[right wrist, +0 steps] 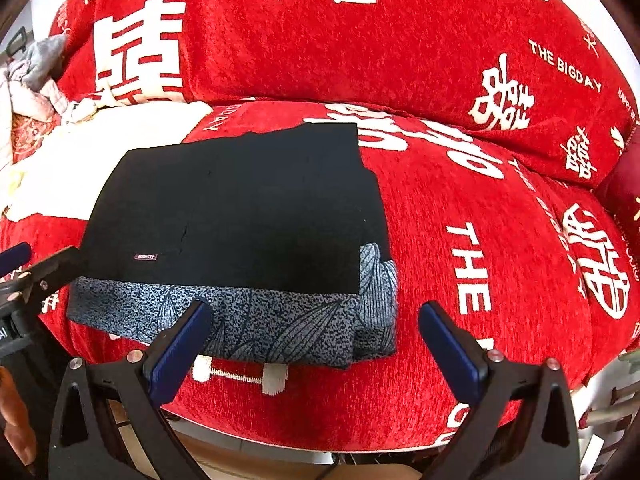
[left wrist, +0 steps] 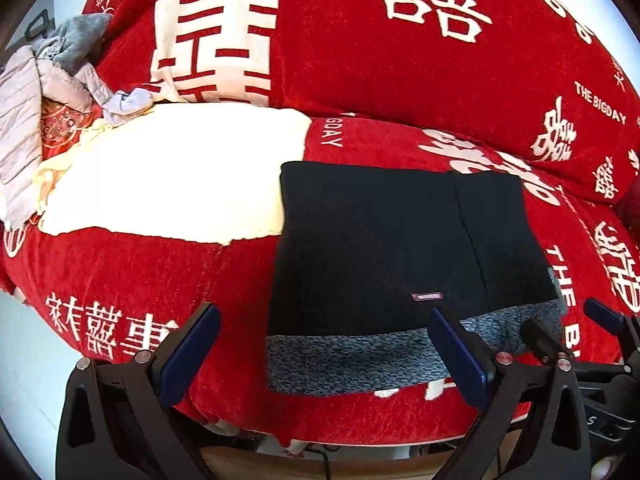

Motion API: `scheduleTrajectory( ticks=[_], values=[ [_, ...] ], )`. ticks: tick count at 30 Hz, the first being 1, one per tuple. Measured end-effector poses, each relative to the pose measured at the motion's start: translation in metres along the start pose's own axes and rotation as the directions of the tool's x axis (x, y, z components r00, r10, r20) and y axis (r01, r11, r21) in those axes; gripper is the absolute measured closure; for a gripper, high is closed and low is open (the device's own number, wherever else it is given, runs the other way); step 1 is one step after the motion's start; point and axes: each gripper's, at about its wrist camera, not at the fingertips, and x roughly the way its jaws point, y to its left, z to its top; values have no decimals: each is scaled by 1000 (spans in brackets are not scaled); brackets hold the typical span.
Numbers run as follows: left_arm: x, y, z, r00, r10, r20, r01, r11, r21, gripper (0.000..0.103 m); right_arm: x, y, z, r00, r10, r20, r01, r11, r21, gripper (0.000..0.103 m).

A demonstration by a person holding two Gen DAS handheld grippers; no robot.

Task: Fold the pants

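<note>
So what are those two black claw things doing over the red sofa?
A person is holding a two-finger gripper in each hand and folding pants. The black pants lie flat in a neat rectangle on the red sofa cover, with a grey patterned band along the near edge. Both the left gripper and the right gripper are open and hover by that near edge, holding nothing. A cream blanket and a heap of other clothes sit off to the left.

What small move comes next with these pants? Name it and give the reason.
Probably draw both grippers back and stop. The pants already lie as a compact folded rectangle on the red sofa cover, and the left gripper and right gripper are both open and empty at the near edge, gripping nothing.
</note>
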Motion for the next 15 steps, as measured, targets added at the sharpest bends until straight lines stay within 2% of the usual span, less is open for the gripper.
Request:
scheduleTrajectory(
  ticks=[8, 15],
  values=[
    [0, -3, -7, 998, 49, 45, -49, 999, -5, 0, 4, 0, -1, 1000, 1, -12, -1, 1000, 2, 0],
    [-2, -5, -9, 999, 33, 28, -33, 999, -4, 0, 4, 4, -2, 1000, -5, -13, 5, 1000, -13, 0]
  ],
)
